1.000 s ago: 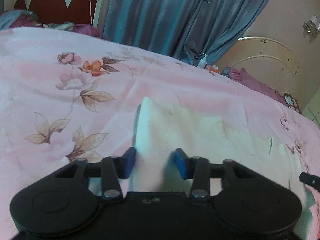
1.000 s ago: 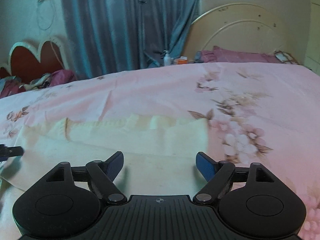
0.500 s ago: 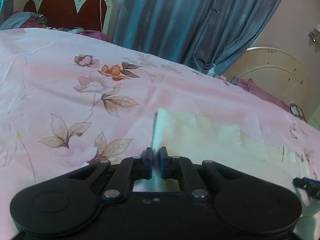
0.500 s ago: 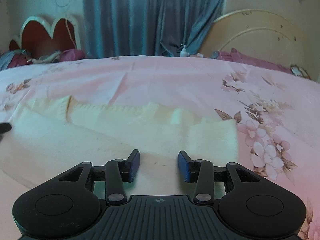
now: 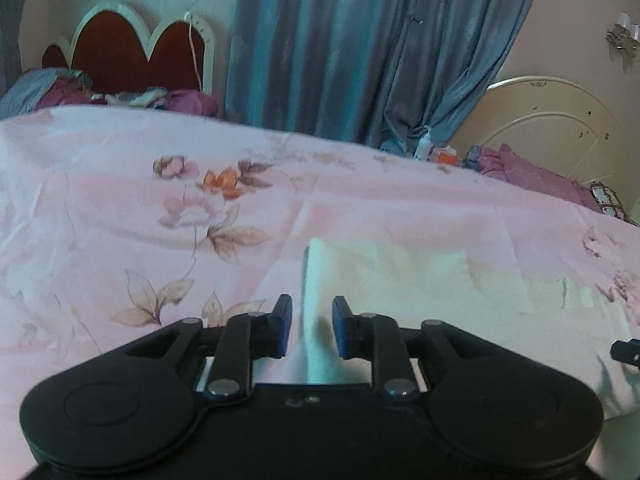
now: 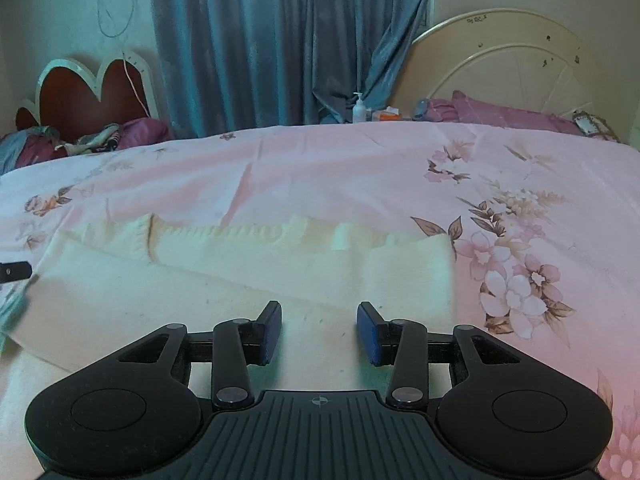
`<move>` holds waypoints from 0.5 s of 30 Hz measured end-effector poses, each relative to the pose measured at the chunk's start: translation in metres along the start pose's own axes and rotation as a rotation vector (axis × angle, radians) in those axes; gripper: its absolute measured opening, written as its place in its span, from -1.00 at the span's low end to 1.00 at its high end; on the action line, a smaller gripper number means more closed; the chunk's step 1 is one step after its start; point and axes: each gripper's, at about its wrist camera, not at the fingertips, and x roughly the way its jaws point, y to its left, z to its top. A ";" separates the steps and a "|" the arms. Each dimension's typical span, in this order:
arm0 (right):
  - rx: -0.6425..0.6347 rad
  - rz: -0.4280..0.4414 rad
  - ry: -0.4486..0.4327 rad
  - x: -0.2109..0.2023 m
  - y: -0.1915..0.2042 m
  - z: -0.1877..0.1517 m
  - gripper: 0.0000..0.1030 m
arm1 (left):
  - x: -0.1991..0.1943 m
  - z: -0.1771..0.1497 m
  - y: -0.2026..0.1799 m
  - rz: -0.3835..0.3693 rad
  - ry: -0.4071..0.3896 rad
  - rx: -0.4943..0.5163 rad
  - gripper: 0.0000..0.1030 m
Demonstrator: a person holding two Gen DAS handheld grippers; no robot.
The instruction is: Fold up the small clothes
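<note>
A cream garment (image 5: 420, 292) lies spread flat on the pink floral bed sheet (image 5: 120, 208). Its left edge runs up between the blue pads of my left gripper (image 5: 310, 328), whose jaws are opening, with a gap at each pad. In the right wrist view the garment (image 6: 240, 280) shows a ribbed far hem and a folded layer. My right gripper (image 6: 319, 332) hovers over its near right part, jaws partly apart, with flat cloth below them and nothing pinched. A fingertip of each gripper shows at the edge of the other's view: the right gripper (image 5: 626, 350) and the left gripper (image 6: 16, 271).
The bed sheet (image 6: 400, 168) stretches far and to both sides. Behind it stand a red scalloped headboard (image 5: 132, 52), blue curtains (image 5: 340, 48) and a cream curved headboard (image 6: 508, 64). A white bottle (image 6: 359, 108), an orange box (image 6: 387, 113) and purple pillows (image 6: 500, 114) line the far edge.
The left jaws shut on the garment's left edge half a second ago and have since parted; that gripper rose a little. The right jaws narrowed from wide to partly apart.
</note>
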 end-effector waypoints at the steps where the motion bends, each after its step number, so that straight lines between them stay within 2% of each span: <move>1: -0.008 0.001 -0.001 -0.002 0.002 -0.002 -0.02 | -0.005 0.001 -0.003 -0.005 -0.009 0.007 -0.53; 2: -0.015 -0.004 -0.003 -0.004 0.004 -0.003 0.18 | -0.008 0.001 -0.005 -0.014 -0.016 0.014 -0.53; 3: -0.024 -0.005 -0.006 -0.007 0.006 -0.005 0.21 | -0.013 0.001 -0.010 -0.022 -0.023 0.024 -0.51; 6: -0.036 0.007 -0.015 -0.014 0.011 -0.011 0.21 | -0.021 -0.005 -0.024 -0.059 -0.021 0.051 -0.49; 10: -0.063 0.010 0.005 -0.015 0.017 -0.017 0.20 | -0.019 -0.024 -0.043 -0.097 0.029 0.105 -0.49; 12: -0.060 0.010 0.019 -0.014 0.015 -0.021 0.14 | -0.016 -0.036 -0.046 -0.088 0.057 0.119 -0.49; 13: -0.058 0.008 0.028 -0.014 0.012 -0.023 0.04 | -0.014 -0.041 -0.045 -0.079 0.070 0.119 -0.49; 15: -0.063 -0.019 0.052 -0.011 0.005 -0.029 -0.02 | -0.013 -0.051 -0.040 -0.070 0.068 0.131 -0.49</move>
